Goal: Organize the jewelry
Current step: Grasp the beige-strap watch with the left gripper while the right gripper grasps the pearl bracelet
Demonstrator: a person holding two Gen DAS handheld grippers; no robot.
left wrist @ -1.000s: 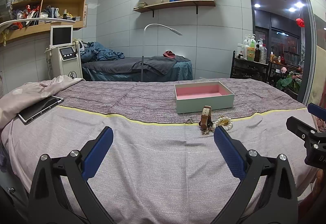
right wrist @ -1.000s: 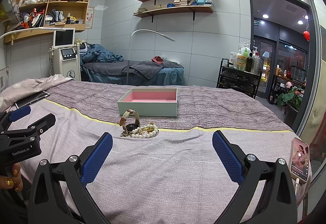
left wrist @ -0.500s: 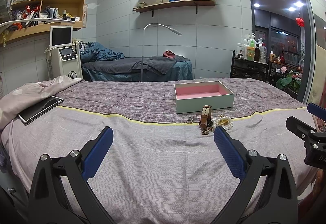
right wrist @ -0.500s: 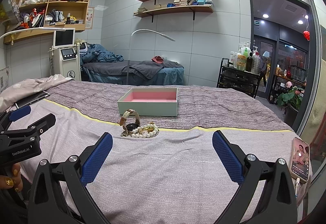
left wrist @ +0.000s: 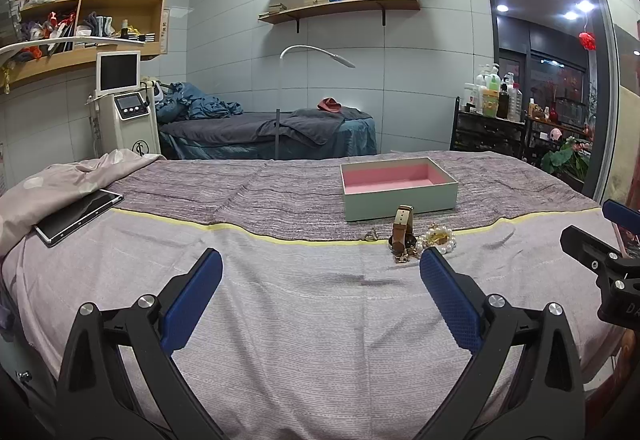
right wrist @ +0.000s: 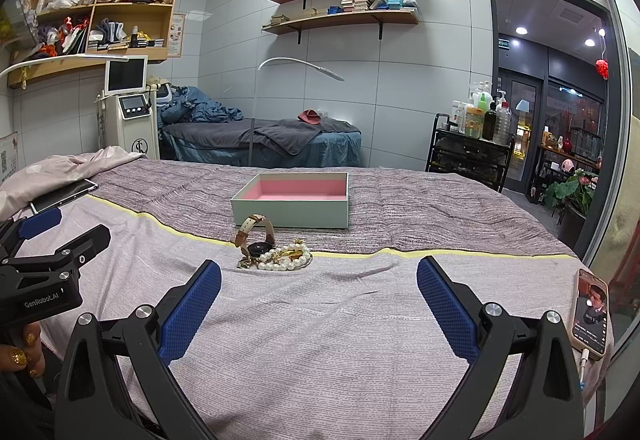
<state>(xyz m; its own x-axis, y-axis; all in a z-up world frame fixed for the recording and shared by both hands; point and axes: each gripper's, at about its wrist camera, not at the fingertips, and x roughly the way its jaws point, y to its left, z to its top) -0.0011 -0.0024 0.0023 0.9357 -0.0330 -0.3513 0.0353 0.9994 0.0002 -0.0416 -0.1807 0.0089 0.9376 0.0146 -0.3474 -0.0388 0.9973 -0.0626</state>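
Observation:
A pale green box with a pink lining [left wrist: 398, 187] [right wrist: 294, 200] lies open on the bed. Just in front of it sits a small heap of jewelry: a brown-strap watch [left wrist: 401, 229] [right wrist: 256, 234], a pearl bracelet [left wrist: 438, 238] [right wrist: 286, 256] and small gold pieces [left wrist: 370, 236]. My left gripper [left wrist: 320, 272] is open and empty, held back from the heap and to its left. My right gripper [right wrist: 318, 282] is open and empty, held back from the heap, which lies ahead and slightly left.
A tablet [left wrist: 78, 214] lies on a pink blanket at the bed's left. A phone [right wrist: 592, 310] with a lit screen lies at the bed's right edge. Another bed, a lamp and a machine stand behind.

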